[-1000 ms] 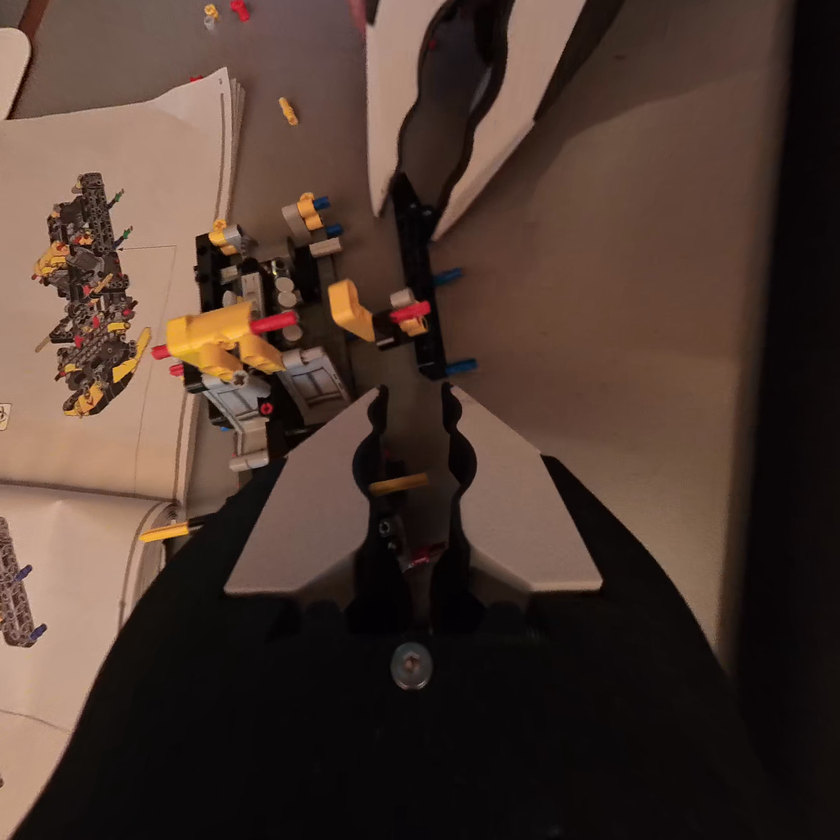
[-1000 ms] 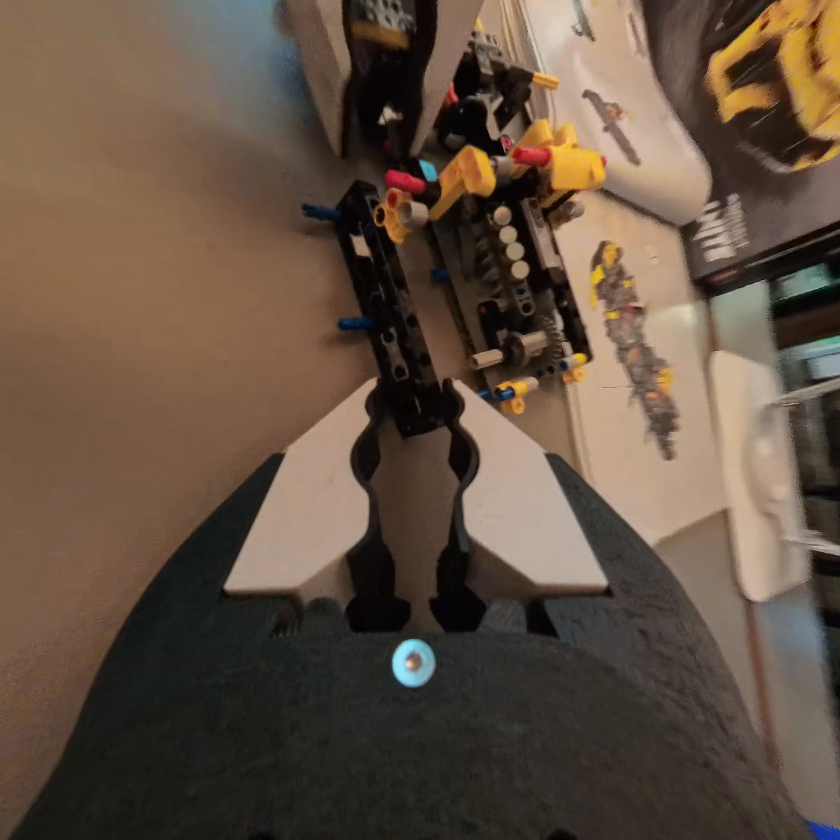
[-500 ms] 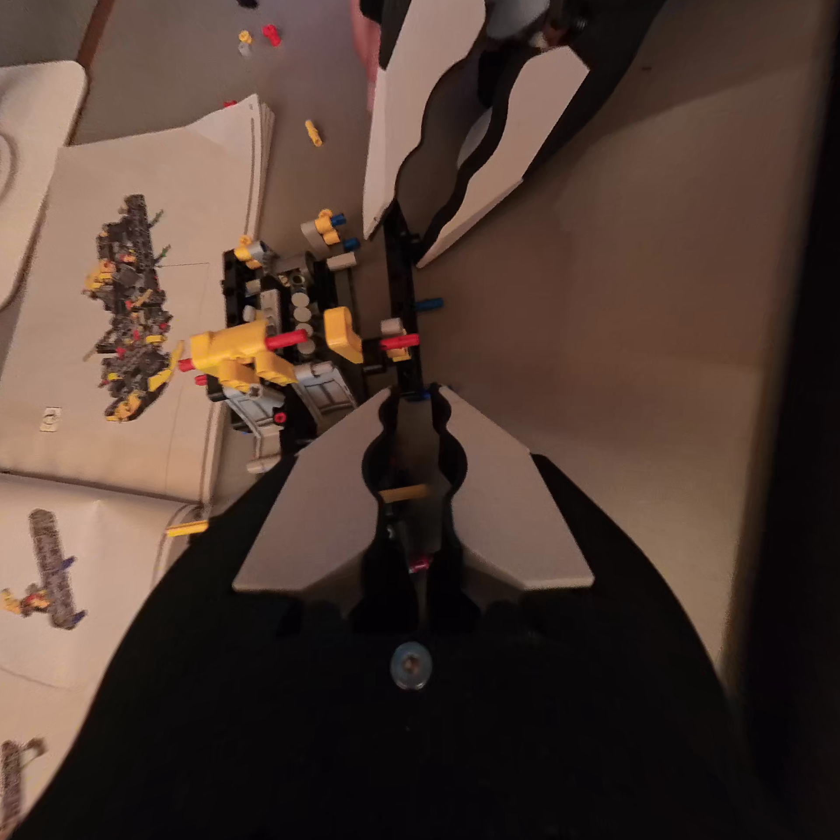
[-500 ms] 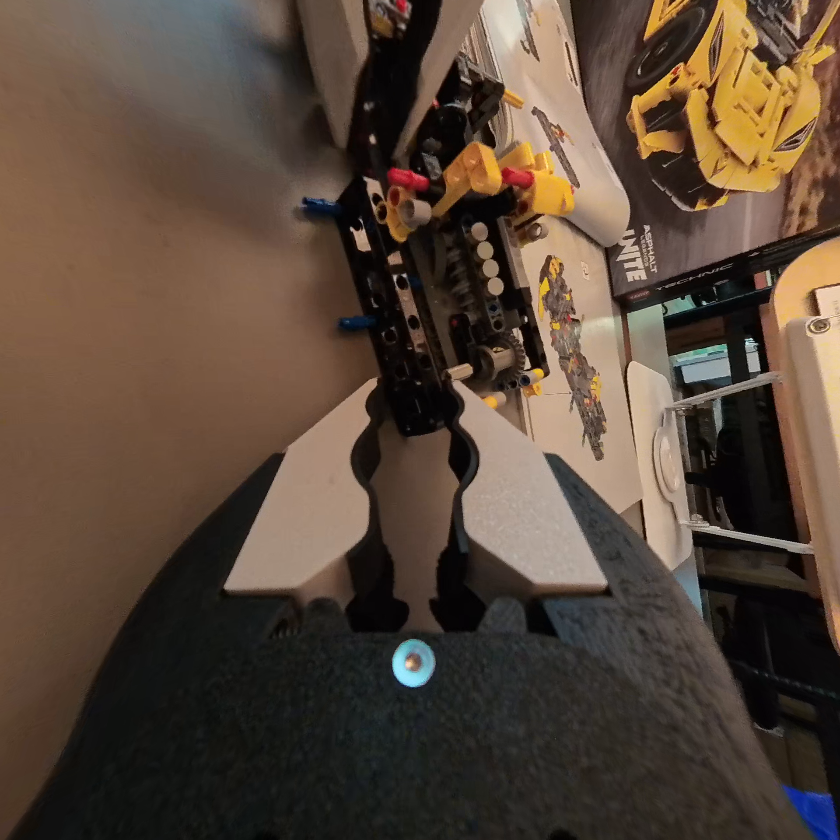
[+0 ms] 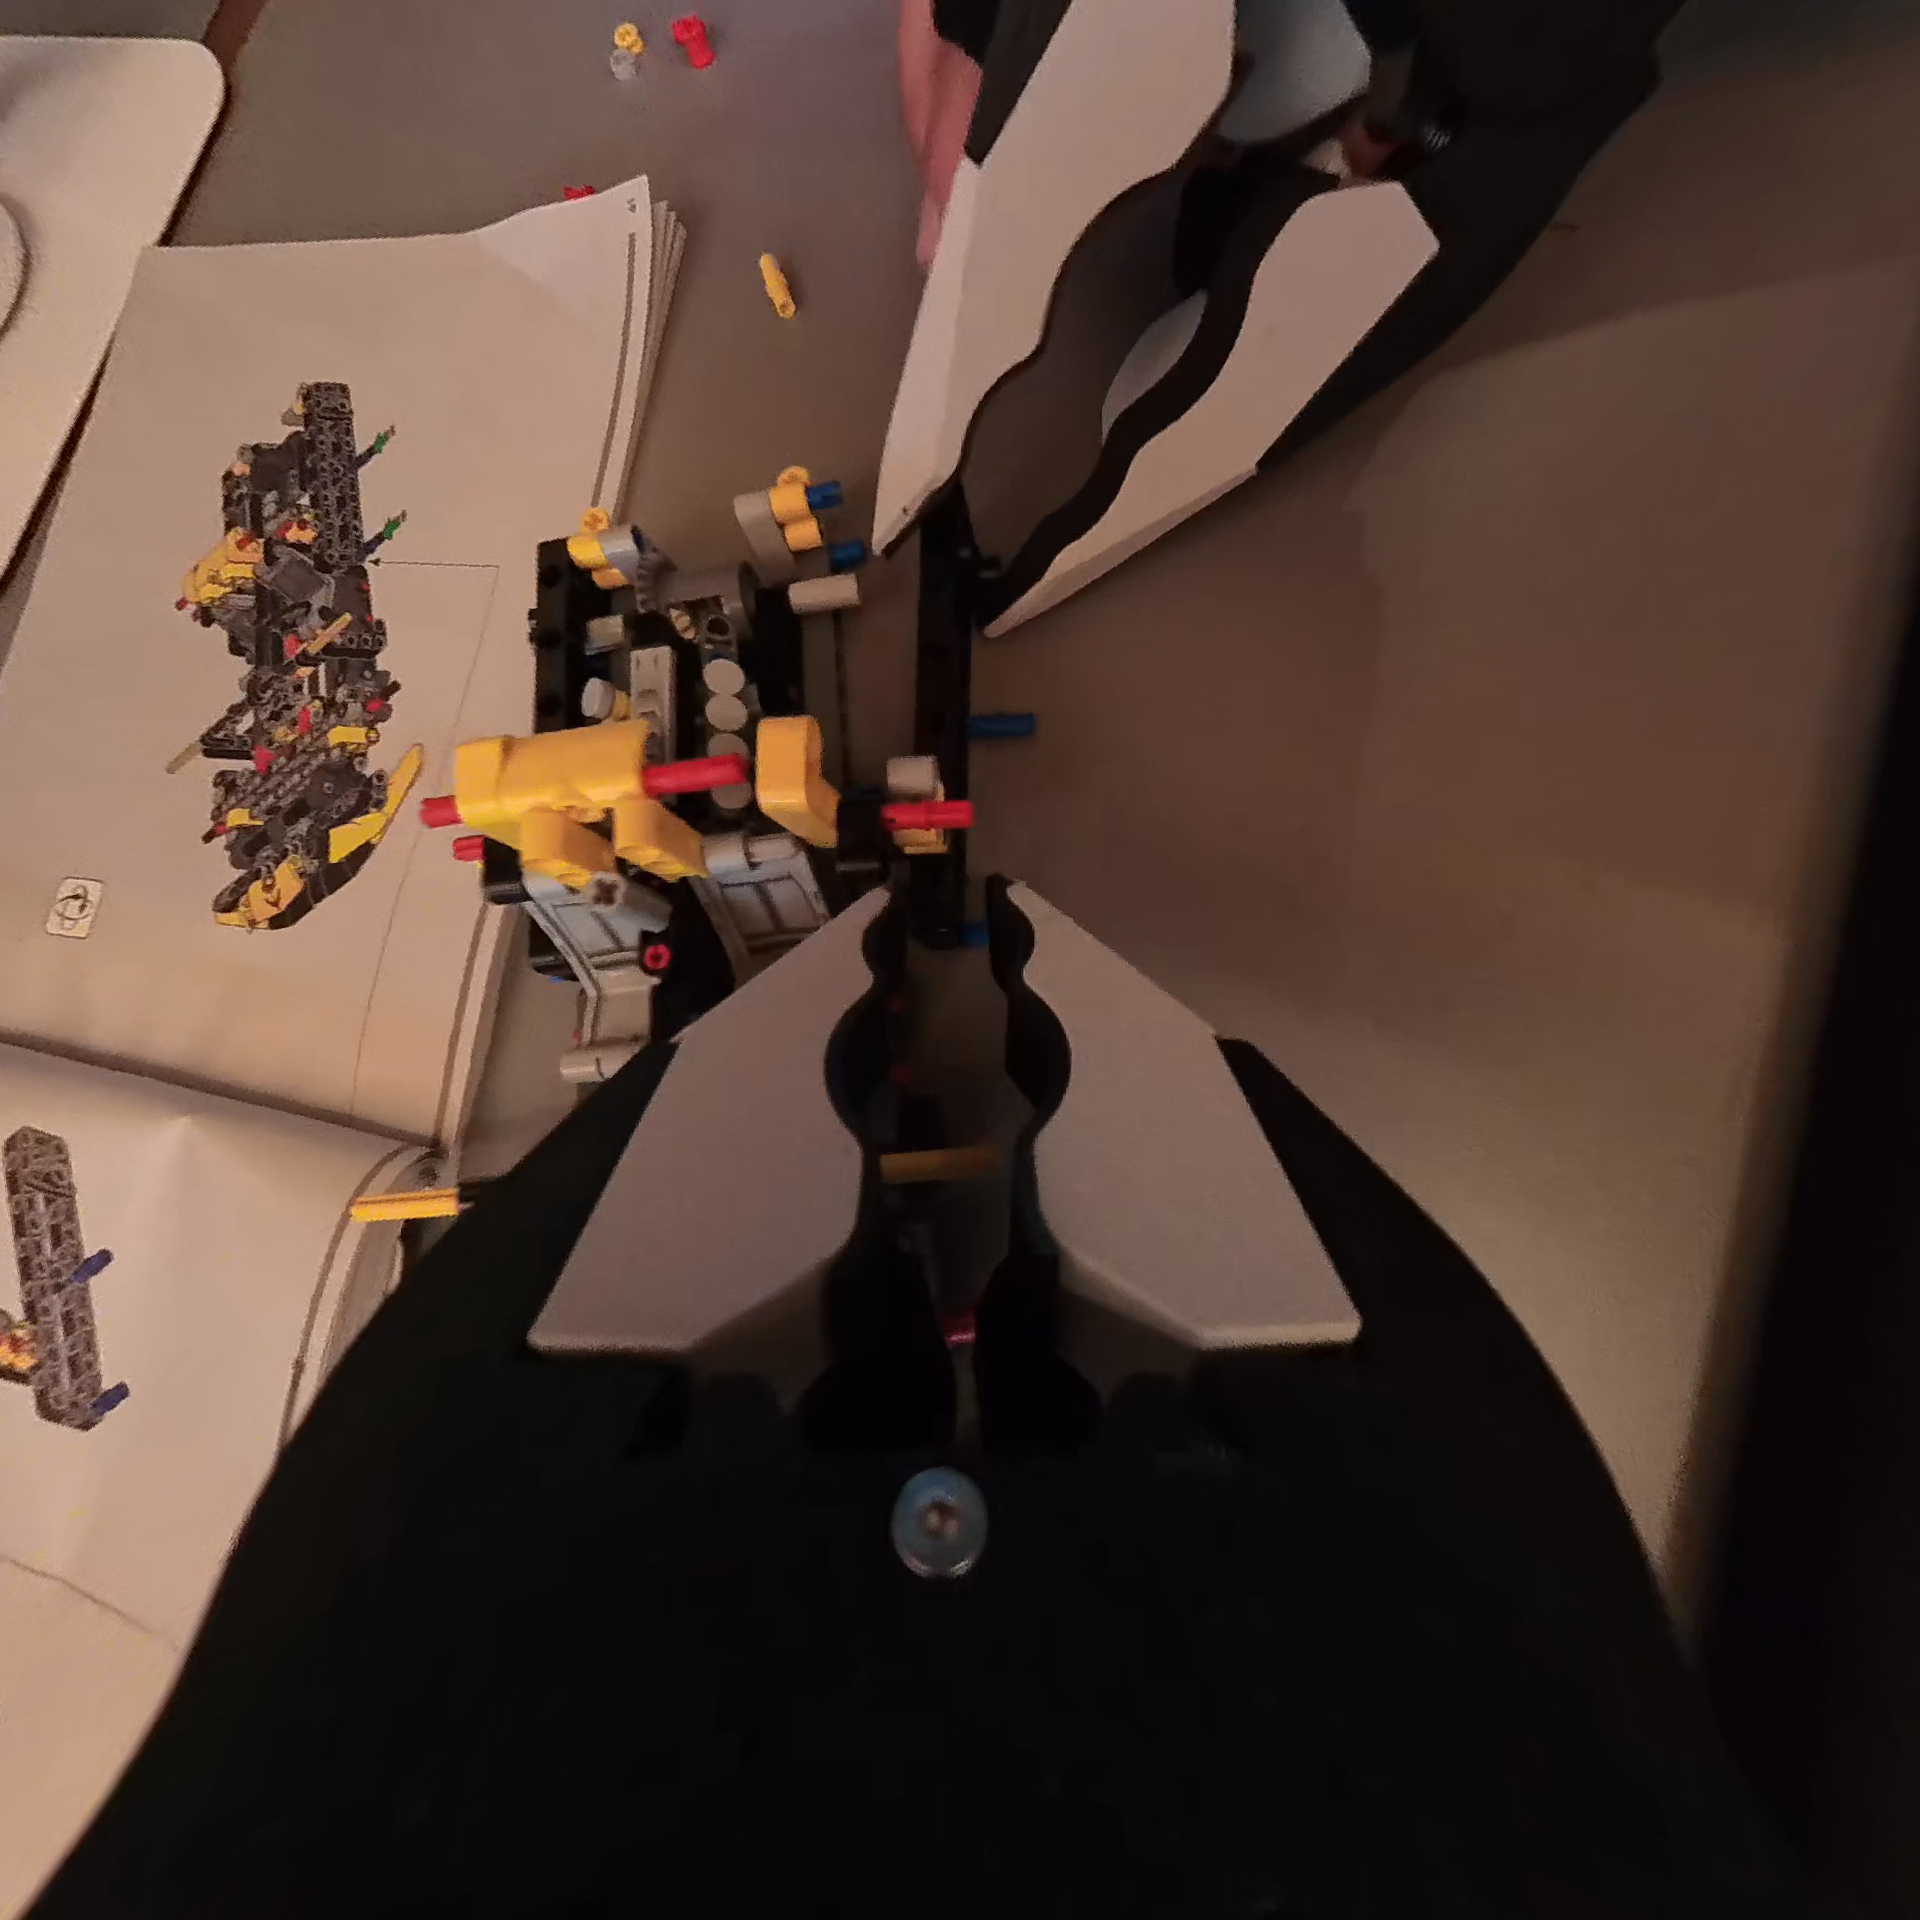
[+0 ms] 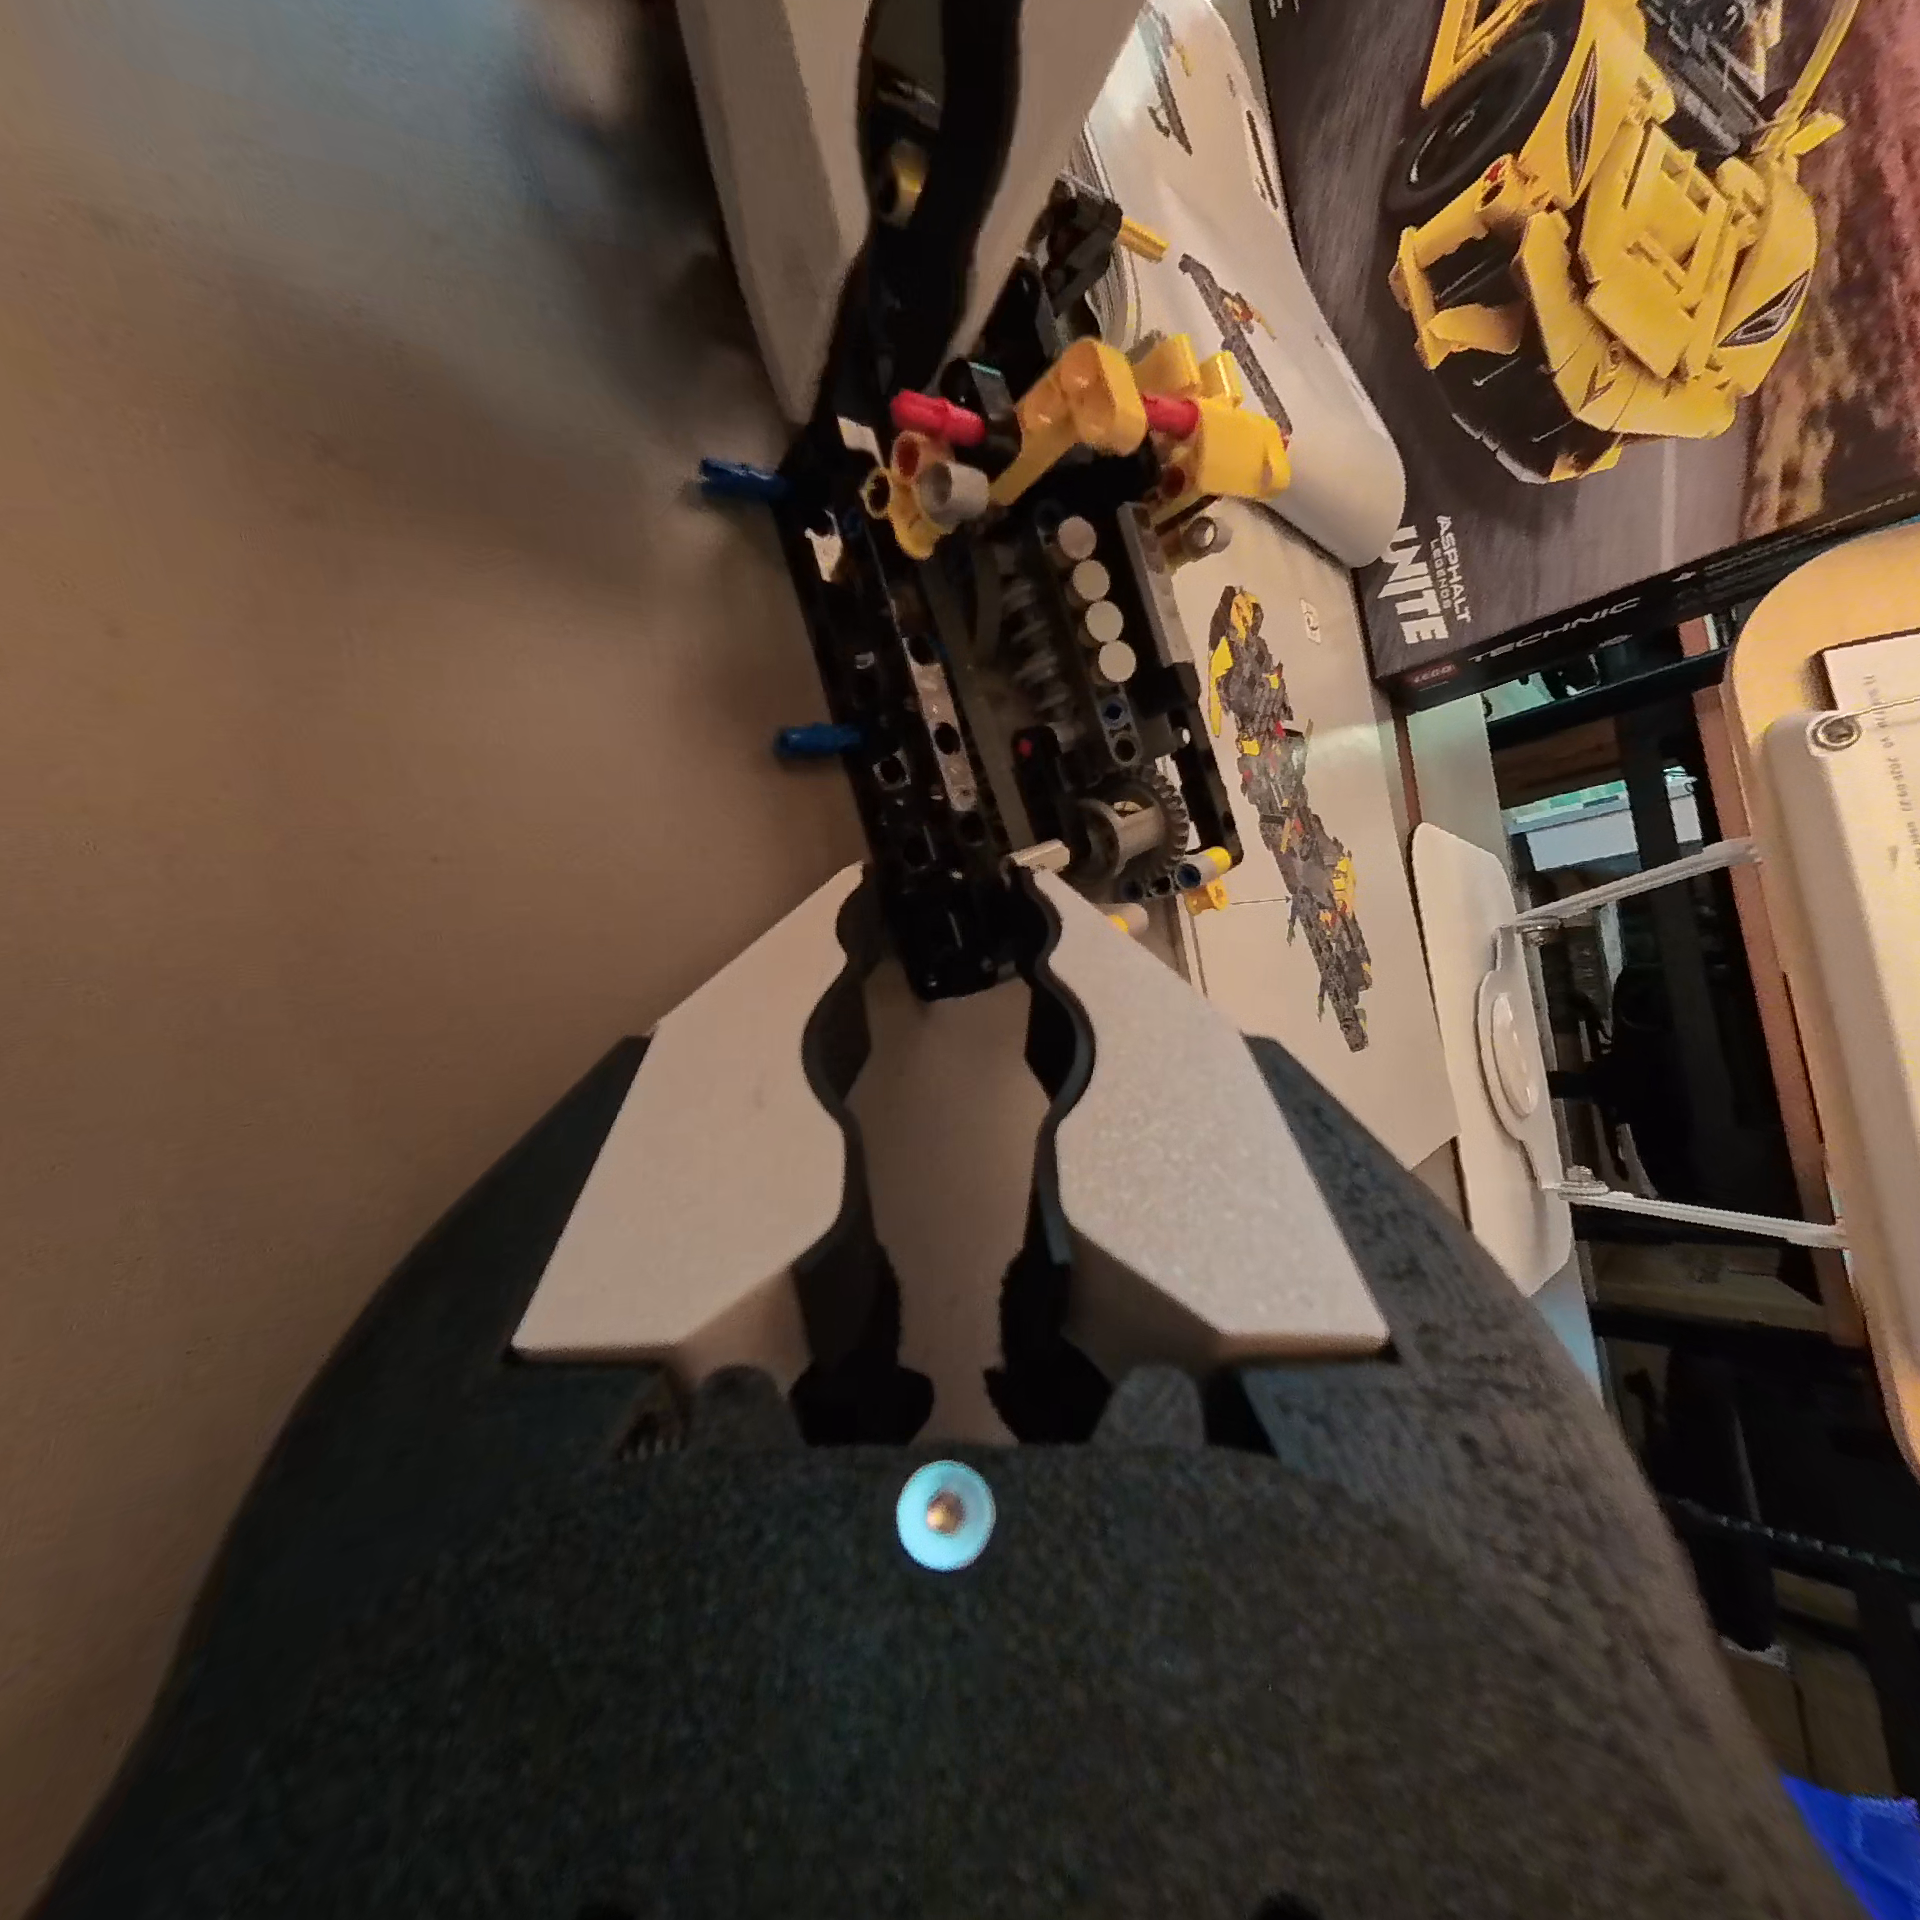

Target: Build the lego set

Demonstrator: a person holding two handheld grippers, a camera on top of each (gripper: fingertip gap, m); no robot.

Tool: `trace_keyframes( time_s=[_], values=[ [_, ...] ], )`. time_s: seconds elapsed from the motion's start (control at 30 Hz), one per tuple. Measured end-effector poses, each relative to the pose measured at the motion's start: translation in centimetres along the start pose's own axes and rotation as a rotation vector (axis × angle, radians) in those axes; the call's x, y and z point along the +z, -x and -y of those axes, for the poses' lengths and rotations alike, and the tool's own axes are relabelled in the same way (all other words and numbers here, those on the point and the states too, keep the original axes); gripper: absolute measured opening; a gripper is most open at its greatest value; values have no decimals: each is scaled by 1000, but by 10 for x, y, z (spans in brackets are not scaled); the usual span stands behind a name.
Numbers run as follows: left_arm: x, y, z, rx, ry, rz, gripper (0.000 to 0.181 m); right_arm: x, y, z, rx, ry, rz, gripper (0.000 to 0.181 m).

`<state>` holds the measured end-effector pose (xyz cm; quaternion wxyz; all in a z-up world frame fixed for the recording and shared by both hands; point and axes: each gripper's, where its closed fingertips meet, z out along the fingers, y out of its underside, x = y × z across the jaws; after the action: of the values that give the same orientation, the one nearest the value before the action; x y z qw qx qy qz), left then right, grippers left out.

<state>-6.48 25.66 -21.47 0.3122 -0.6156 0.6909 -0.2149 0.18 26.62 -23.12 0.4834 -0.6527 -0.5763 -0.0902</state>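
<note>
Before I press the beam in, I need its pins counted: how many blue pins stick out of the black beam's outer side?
2: one blue pin near the left gripper's end of the black beam, another blue pin nearer the right gripper. Others may be hidden.

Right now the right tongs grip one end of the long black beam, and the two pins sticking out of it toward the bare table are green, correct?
Not quite. The two pins sticking out toward the bare table are blue, not green; the right wrist view shows this. The rest holds: the right tongs grip one end of the long black beam.
</note>
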Motion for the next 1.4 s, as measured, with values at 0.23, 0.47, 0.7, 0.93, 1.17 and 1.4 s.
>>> trace_keyframes(
  time_s=[0.23, 0.47, 0.7, 0.93, 1.17, 1.4],
  values=[
    [-32, 28, 26, -93, -171, -7, 29, 0, -3, -5, 14, 14, -12, 24],
    [-28, 49, 35, -48, -231, 54, 53, 2, -6, -6, 38, 18, -22, 24],
    [-17, 60, 32, -17, -170, 91, 71, 2, -6, -5, 29, 18, -28, 24],
    [-13, 52, 24, -68, -159, -22, 76, 4, -7, -4, 25, 20, -32, 24],
    [1, 54, 25, -62, -141, -56, 81, 6, -10, -5, 30, 21, -38, 24],
    [9, 52, 23, -127, -143, -146, 72, 7, -12, -5, 51, 9, -36, 25]
  ],
)
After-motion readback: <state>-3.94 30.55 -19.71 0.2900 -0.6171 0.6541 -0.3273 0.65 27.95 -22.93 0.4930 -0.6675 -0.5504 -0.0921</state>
